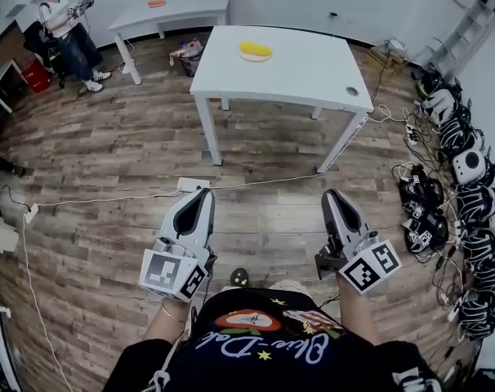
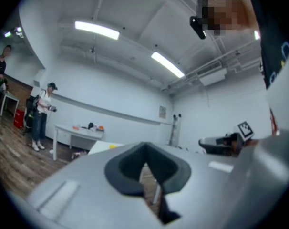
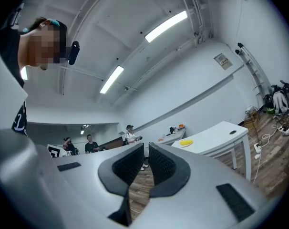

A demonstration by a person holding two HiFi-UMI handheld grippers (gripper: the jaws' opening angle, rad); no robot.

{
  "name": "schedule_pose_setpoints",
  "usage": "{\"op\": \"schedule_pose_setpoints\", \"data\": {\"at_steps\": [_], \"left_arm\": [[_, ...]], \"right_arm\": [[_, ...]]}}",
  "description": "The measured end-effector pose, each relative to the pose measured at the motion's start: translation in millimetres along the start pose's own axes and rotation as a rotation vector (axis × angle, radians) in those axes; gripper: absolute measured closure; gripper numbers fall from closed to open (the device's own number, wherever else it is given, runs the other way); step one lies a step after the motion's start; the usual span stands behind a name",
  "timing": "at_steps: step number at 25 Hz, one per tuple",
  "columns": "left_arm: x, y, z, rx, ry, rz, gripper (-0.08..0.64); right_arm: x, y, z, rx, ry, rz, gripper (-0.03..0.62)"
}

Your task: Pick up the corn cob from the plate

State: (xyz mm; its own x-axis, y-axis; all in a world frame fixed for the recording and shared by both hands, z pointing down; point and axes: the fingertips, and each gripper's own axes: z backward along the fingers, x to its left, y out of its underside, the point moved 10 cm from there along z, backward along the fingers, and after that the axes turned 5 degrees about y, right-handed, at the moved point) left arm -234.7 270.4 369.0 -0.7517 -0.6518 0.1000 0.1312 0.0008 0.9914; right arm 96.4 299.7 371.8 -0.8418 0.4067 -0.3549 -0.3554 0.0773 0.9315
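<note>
A yellow corn cob (image 1: 256, 50) lies on a pale plate (image 1: 256, 57) on a white table (image 1: 313, 72) that stands well ahead of me across the wooden floor. Both grippers are held low in front of my body, far short of the table. My left gripper (image 1: 203, 194) has its jaws together with nothing in them, and so does my right gripper (image 1: 331, 194). In the right gripper view the corn cob (image 3: 186, 142) shows small on the table (image 3: 216, 137) beyond the shut right gripper (image 3: 146, 147). The left gripper (image 2: 144, 149) points level toward the table's edge (image 2: 99, 148).
A second white table (image 1: 174, 11) stands behind the first. A person (image 1: 64, 27) sits at the far left. Headsets and cables (image 1: 460, 186) line the right wall. A power strip (image 1: 190, 184) and a cord lie on the floor between me and the table.
</note>
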Motion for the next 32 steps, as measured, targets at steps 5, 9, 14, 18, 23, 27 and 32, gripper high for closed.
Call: {"op": "schedule_pose_setpoints", "data": {"at_steps": [5, 9, 14, 18, 23, 27, 32], "left_arm": [[40.1, 3.7, -41.8, 0.007, 0.010, 0.013, 0.563], [71.1, 16.7, -80.3, 0.023, 0.016, 0.042, 0.563], [118.4, 18.1, -148.6, 0.031, -0.016, 0.011, 0.563], [161.3, 8.4, -218.5, 0.029, -0.051, -0.027, 0.563], [211.5, 0.8, -315.5, 0.013, -0.084, -0.019, 0.563], [232.2, -6.8, -376.5, 0.001, -0.076, -0.024, 0.563], [260.9, -4.2, -426.0, 0.035, -0.088, -0.044, 0.563]], "right_arm": [[-16.8, 1.9, -54.7, 0.036, 0.001, -0.021, 0.572], [-41.6, 6.9, -100.4, 0.048, -0.002, -0.040, 0.572], [-87.3, 3.1, -179.4, 0.006, -0.066, -0.126, 0.572], [-133.2, -11.9, -262.5, 0.019, -0.114, -0.109, 0.572], [-200.0, -36.3, -359.2, 0.021, -0.167, -0.105, 0.572], [-241.9, -53.1, -418.9, 0.028, -0.217, -0.090, 0.572], [-272.4, -55.3, -492.4, 0.051, -0.265, -0.079, 0.572]]}}
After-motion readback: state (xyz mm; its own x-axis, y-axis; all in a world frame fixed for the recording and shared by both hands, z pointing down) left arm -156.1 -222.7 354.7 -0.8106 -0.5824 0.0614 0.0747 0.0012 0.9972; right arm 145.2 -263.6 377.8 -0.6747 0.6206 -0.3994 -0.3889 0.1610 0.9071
